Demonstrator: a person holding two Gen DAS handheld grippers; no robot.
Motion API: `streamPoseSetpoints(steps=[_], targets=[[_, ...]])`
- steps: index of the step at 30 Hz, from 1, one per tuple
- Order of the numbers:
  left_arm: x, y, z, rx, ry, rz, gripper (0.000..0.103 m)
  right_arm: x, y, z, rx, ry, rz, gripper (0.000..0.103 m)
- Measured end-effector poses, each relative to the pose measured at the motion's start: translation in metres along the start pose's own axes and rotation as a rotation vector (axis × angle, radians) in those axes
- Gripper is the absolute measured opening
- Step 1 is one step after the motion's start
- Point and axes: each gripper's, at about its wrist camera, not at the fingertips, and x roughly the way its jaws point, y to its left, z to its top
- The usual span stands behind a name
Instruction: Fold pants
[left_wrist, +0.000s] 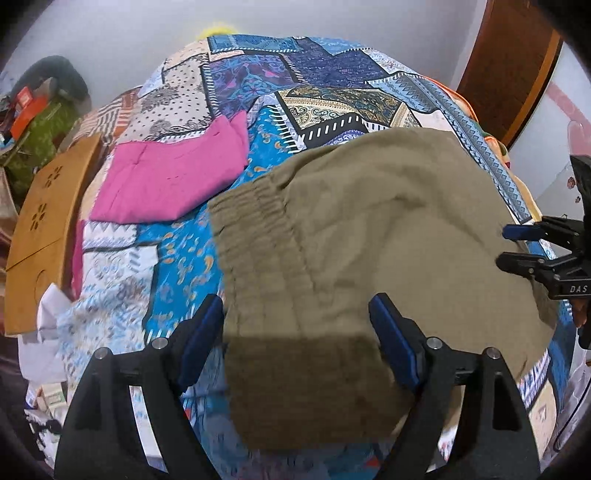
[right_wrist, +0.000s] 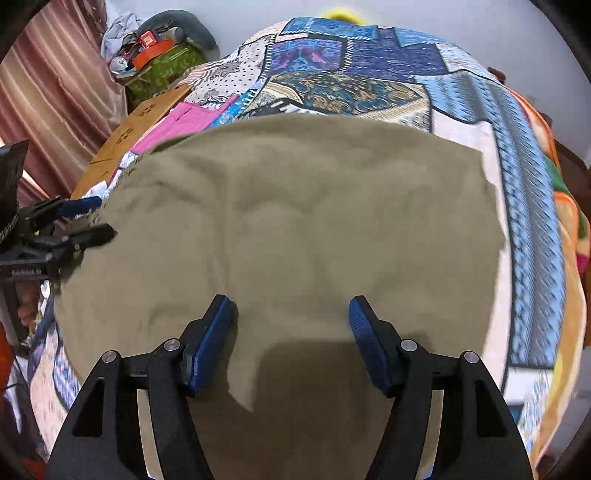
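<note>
Legible markings, one item: white capital letters "DAS" on the black body of the right gripper (left_wrist: 517, 245), seen at the right edge of the left wrist view; the word is cut off by the picture's edge. A white printed line stands on the black body of the left gripper (right_wrist: 96, 218) in the right wrist view, too blurred to read. An orange box (right_wrist: 147, 38) carries a white label, unreadable.
</note>
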Motion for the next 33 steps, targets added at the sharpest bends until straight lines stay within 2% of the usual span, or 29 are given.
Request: streamPoseSetpoints(steps=[5, 13, 17, 22, 27, 33], targets=[[-0.015, 0.002, -0.017, -0.041, -0.014, -0.007, 0.082, -0.017, 0.002, -0.029, 0.012, -0.015, -0.04, 0.062], [-0.037, -0.004, -0.039, -0.044, -0.044, 0.042, 0.082, -0.039, -0.006, -0.071, 0.084, -0.042, -0.065, 0.062], [-0.048, -0.001, -0.048, -0.069, -0.064, 0.065, 0.087, -0.048, -0.007, -0.081, 0.1, -0.047, -0.096, 0.062], [-0.07, 0.013, -0.058, -0.11, -0.096, 0.132, 0.088, -0.062, 0.0, -0.086, 0.076, -0.073, -0.128, 0.062], [-0.09, 0.029, -0.063, -0.215, -0.112, 0.053, 0.088, -0.078, 0.016, -0.073, 0.035, -0.14, -0.135, 0.062], [-0.076, 0.017, -0.069, -0.27, -0.059, -0.073, 0.088, -0.081, 0.039, -0.04, 0.008, -0.238, -0.088, 0.063]])
